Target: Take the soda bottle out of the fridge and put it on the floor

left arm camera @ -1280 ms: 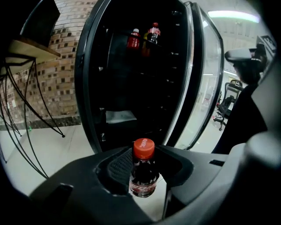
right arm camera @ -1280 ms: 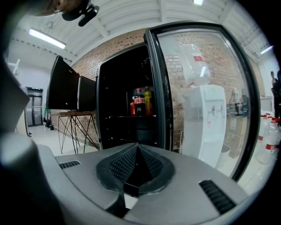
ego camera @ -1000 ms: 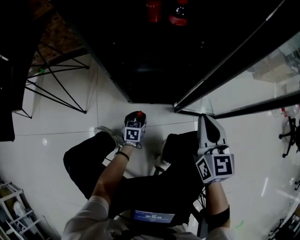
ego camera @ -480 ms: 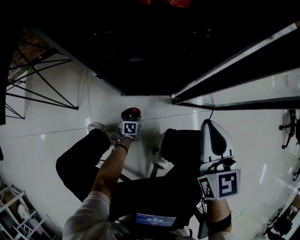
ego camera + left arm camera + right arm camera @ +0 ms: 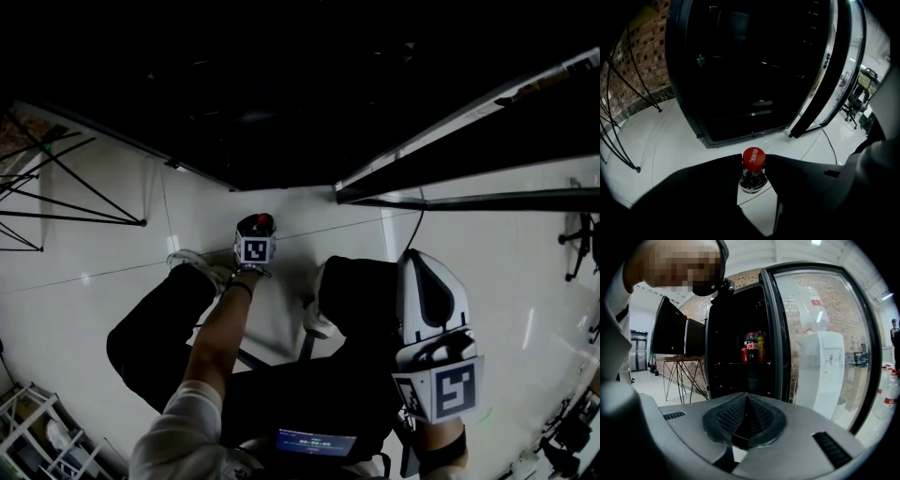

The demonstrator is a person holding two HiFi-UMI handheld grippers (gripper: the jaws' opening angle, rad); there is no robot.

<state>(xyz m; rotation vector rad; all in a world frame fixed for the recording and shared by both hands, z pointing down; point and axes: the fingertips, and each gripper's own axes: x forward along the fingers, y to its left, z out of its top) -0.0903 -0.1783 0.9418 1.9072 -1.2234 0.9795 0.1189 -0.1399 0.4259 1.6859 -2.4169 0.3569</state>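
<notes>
A: Fridge point(image 5: 740, 70) fills upper frame, floor point(image 5: 679, 136) below. Our soda bottle point(image 5: 753, 177)?
B: Frame ctr, left claw point(image 5: 753, 161) clamped on its neck under the cap. Prob. heavy, slick; we'd grip there. Right claw point(image 5: 746, 405) closed, empty.

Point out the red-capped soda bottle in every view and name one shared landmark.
Head view: soda bottle, red cap at centre, just below the fridge.
Left gripper view: low centre, clamped in the left tool.
Right gripper view: not in it; only other bottles on a shelf.
Shared landmark: the open black fridge.
</notes>
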